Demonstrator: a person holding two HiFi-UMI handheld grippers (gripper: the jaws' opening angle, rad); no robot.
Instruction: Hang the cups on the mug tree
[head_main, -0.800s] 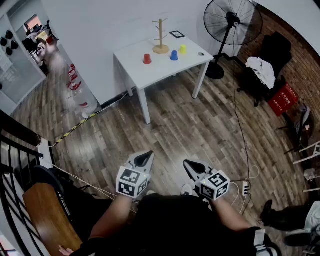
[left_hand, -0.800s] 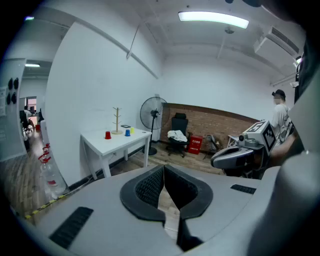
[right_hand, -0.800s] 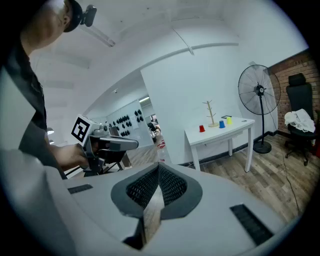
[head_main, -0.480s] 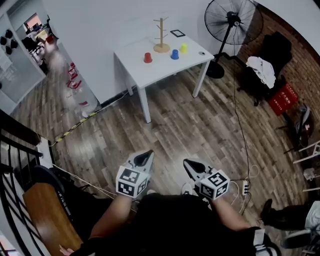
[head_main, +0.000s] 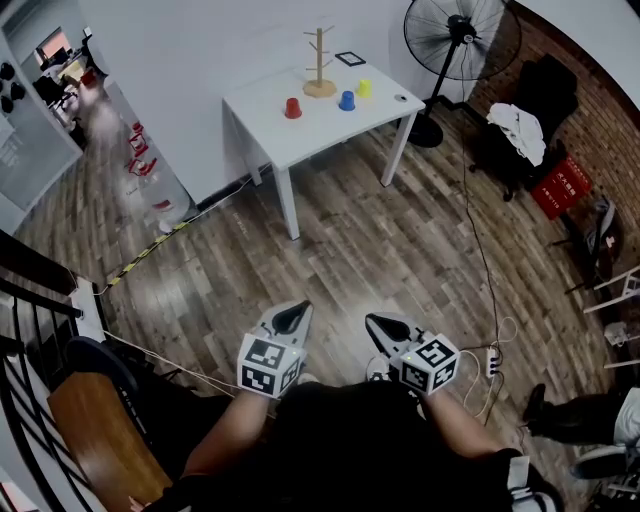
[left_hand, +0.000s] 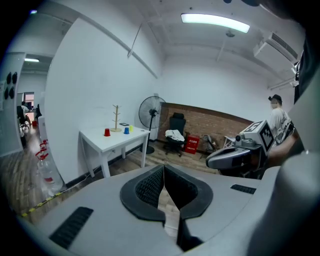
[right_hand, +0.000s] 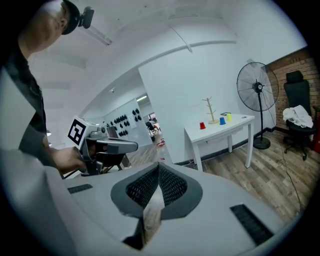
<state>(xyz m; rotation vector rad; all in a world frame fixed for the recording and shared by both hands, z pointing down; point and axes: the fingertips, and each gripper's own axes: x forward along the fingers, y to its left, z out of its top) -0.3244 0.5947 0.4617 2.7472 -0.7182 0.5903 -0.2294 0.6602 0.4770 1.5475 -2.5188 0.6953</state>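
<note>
The red cup (head_main: 292, 108), the blue cup (head_main: 346, 101) and the yellow cup (head_main: 365, 88) stood far ahead of your hand-held grippers. They were on the white bench (head_main: 300, 142), close around the foot of the mug tree (head_main: 320, 64). No cup hung on it.

Not much had changed. In the head view the bench had slid a little up and to the left, so your head had probably moved a bit. Your left hand-held gripper (head_main: 296, 313) and right hand-held gripper (head_main: 377, 322) had stayed low, close to your body. Both were clenched tight with nothing in them.

So the job had not really started. You were still well apart from the cups. You would have had to walk to the bench and open a hand-held gripper first.
</note>
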